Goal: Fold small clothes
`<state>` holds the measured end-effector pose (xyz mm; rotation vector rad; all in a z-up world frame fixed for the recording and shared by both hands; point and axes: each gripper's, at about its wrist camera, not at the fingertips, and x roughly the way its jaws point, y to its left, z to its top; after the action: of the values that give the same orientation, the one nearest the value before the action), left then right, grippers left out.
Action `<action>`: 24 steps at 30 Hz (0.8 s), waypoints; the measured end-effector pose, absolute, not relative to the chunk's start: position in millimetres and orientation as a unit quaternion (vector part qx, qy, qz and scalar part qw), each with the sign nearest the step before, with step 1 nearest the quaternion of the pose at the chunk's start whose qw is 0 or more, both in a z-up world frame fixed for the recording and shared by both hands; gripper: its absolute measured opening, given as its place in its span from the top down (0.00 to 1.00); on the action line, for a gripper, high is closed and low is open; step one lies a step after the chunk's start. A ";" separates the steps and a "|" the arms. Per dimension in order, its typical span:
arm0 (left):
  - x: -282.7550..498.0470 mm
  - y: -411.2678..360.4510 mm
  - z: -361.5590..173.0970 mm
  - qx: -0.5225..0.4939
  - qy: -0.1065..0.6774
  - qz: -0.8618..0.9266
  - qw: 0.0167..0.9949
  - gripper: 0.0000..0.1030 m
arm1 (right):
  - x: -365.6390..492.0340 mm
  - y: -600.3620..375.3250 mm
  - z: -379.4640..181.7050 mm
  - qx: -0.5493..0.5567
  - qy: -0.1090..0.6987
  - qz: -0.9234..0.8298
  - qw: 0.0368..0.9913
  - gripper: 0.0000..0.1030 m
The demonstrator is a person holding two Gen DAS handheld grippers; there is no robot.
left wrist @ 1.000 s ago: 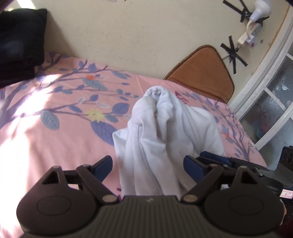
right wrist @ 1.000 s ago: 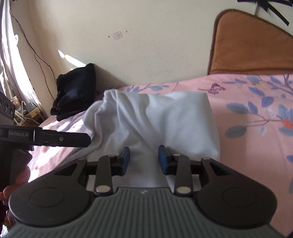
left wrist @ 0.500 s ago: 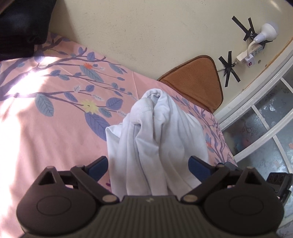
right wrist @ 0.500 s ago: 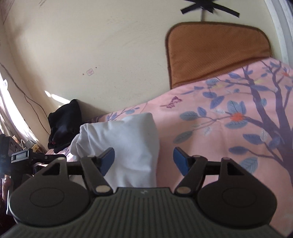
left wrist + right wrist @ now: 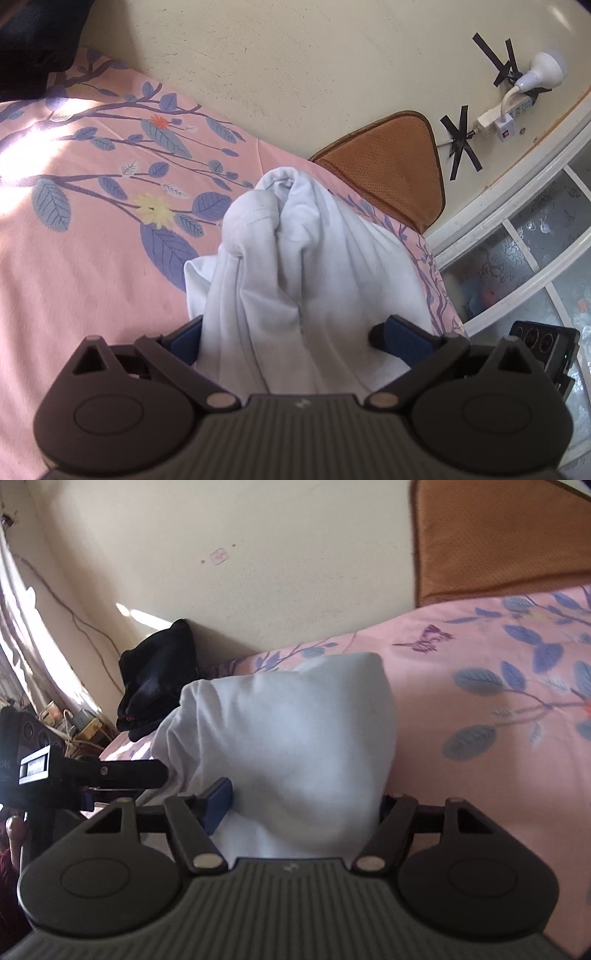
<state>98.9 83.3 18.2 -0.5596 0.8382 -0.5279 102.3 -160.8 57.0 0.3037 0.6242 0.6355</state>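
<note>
A white garment [image 5: 295, 266] lies bunched in a folded heap on the pink floral bedsheet [image 5: 85, 206]. My left gripper [image 5: 291, 339] is open, its blue pads on either side of the garment's near end. In the right wrist view the same garment [image 5: 288, 746] fills the middle. My right gripper [image 5: 306, 805] is open around its near end; the left blue pad [image 5: 218, 805] shows and the right pad is hidden behind cloth. The left gripper's black finger [image 5: 122, 773] reaches the garment from the left in that view.
A brown cushion [image 5: 391, 173] leans on the wall at the bed's far corner. A black clothes pile [image 5: 159, 675] sits at the other end of the bed by the wall. A window frame [image 5: 517, 236] and a power strip with lamp [image 5: 517, 99] are to the right.
The right gripper opened off the garment, swung away, and has come back with its open jaws around the garment's end. The left gripper stayed open and moved closer over the garment.
</note>
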 end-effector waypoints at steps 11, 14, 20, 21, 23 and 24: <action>75.7 81.0 25.3 -0.172 0.409 -0.231 0.866 0.00 | 112.2 -173.7 44.3 0.192 0.324 0.325 0.868 0.30; 65.9 82.7 25.0 -0.170 0.409 -0.223 0.869 0.02 | 111.6 -173.3 44.6 0.192 0.326 0.327 0.866 0.29; 71.2 72.1 19.8 -0.213 0.393 -0.222 0.867 0.20 | 111.3 -171.3 44.0 0.184 0.324 0.326 0.868 0.35; 73.3 68.3 19.1 -0.213 0.395 -0.222 0.866 0.27 | 109.8 -170.6 44.7 0.177 0.322 0.325 0.872 0.46; 75.9 63.7 18.5 -0.217 0.397 -0.217 0.865 0.40 | 106.5 -169.9 46.8 0.163 0.310 0.324 0.879 0.58; 77.5 62.6 18.4 -0.221 0.401 -0.217 0.862 0.44 | 105.3 -169.9 48.0 0.159 0.305 0.322 0.882 0.64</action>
<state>77.5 62.6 18.4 -0.4632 0.8410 -0.4550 105.3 -169.9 48.0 0.3311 0.6350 0.6712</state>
